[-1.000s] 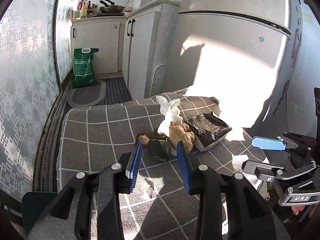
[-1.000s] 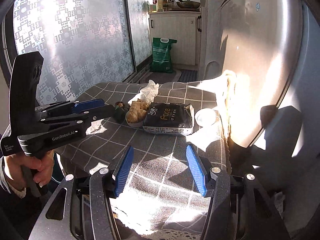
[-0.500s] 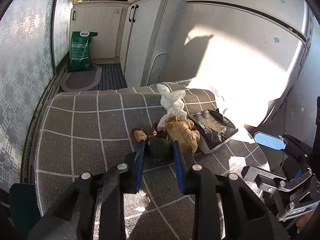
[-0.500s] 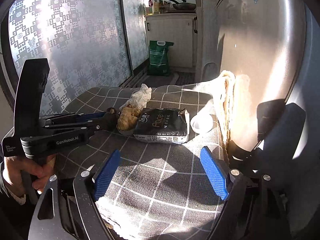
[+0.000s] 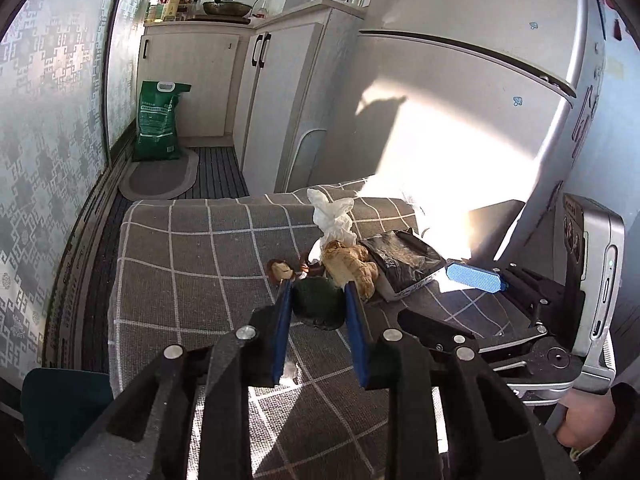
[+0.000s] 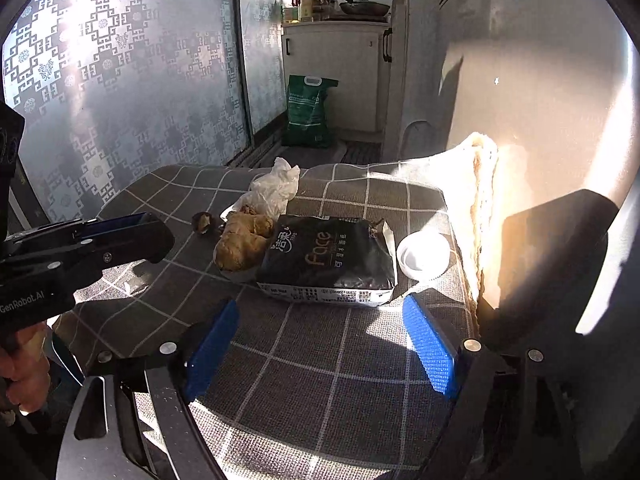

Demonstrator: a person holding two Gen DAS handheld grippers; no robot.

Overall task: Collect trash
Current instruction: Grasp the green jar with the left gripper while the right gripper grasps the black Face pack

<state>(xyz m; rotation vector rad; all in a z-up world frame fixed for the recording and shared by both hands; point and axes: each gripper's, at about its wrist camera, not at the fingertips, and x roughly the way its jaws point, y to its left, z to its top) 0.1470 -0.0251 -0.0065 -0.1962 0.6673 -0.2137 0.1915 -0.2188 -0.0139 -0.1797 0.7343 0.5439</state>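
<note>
Between the blue pads of our left gripper [image 5: 316, 300] sits a dark green crumpled lump [image 5: 318, 304], and both pads press its sides; the jaws have just been closing and now pinch it at a narrow gap. The lump rests on the grey checked tablecloth [image 5: 192, 272]. Just beyond the left pad lies a small brown scrap [image 5: 279, 270]; just beyond the right pad lies a tan knobbly piece of ginger [image 5: 352, 266], touching a crumpled white tissue [image 5: 334, 216] behind it.

Our right gripper [image 6: 320, 344] hangs above bare cloth near the table's front edge. Its jaws have just been opening and now stand spread wide, with nothing between the pads and nothing touched. Just ahead of them lies a black packet printed "Face" [image 6: 328, 260], flat on the cloth, its left edge against the ginger [image 6: 240, 244]. A small white cup [image 6: 423, 256] stands just beside the packet's right end.

We see the left gripper [image 6: 132, 236] again from the right wrist view, reaching in from the left; the lump is hidden there. A person's hand [image 6: 24, 364] grips its handle. Well beyond the table, a green sack [image 5: 157, 122] stands on the floor against white cabinets [image 5: 272, 96].
</note>
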